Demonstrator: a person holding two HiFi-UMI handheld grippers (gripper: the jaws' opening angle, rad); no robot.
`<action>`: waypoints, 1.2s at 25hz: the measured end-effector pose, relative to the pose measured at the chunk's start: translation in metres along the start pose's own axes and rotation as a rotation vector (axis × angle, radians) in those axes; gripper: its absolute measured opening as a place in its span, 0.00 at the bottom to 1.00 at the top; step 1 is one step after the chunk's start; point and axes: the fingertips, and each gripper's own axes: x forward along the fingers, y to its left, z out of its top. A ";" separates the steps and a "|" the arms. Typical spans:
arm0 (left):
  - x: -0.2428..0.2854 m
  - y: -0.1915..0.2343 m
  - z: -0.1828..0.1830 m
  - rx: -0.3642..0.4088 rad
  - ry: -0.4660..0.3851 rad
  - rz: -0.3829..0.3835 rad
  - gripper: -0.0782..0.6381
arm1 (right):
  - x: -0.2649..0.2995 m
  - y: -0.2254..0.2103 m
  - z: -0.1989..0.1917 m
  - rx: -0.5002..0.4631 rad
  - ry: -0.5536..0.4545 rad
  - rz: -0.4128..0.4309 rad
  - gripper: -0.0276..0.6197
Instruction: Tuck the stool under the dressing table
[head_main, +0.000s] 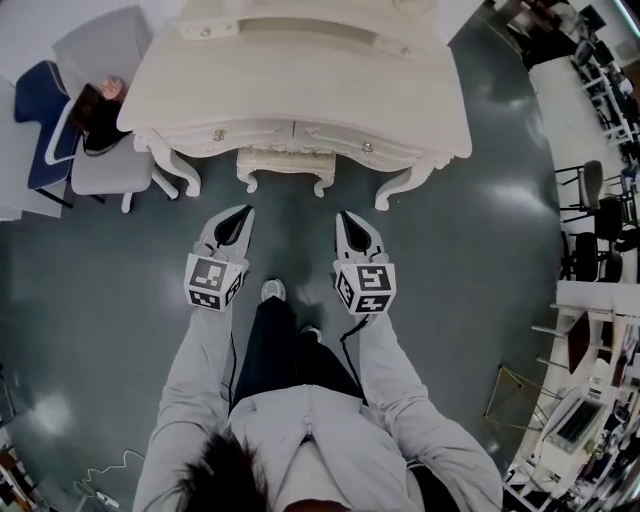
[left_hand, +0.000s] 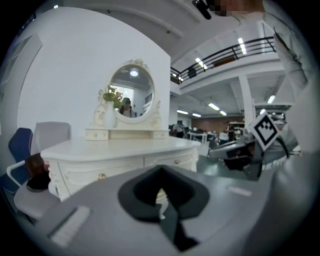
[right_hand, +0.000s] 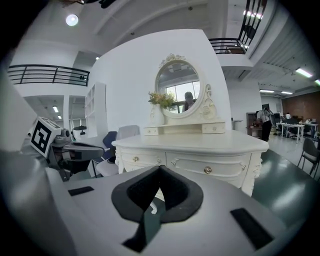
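Observation:
The cream dressing table (head_main: 300, 90) stands ahead of me, with its round mirror (right_hand: 177, 87) on top. The cream stool (head_main: 285, 163) sits between the table's front legs, only its front edge and two carved legs showing. My left gripper (head_main: 246, 209) and right gripper (head_main: 341, 214) hang side by side in the air a short way in front of the stool, touching nothing. Both are shut and empty. In the left gripper view the shut gripper (left_hand: 161, 171) points at the table's drawers (left_hand: 120, 167). The right gripper view likewise shows the shut gripper (right_hand: 159, 169) facing the drawer front (right_hand: 200, 167).
A grey chair (head_main: 105, 50) with a dark bag (head_main: 95, 115) and a blue chair (head_main: 35, 110) stand left of the table. Black chairs (head_main: 598, 215) and desks line the right side. My feet (head_main: 272, 290) are on the dark green floor behind the grippers.

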 end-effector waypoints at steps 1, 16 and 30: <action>-0.004 -0.002 0.006 0.001 -0.007 0.010 0.11 | -0.005 0.002 0.005 0.000 -0.006 0.005 0.04; -0.055 -0.013 0.073 -0.059 -0.121 0.154 0.11 | -0.068 0.005 0.065 -0.026 -0.089 0.016 0.04; -0.077 -0.035 0.121 -0.044 -0.198 0.149 0.11 | -0.105 0.004 0.115 -0.075 -0.187 0.000 0.05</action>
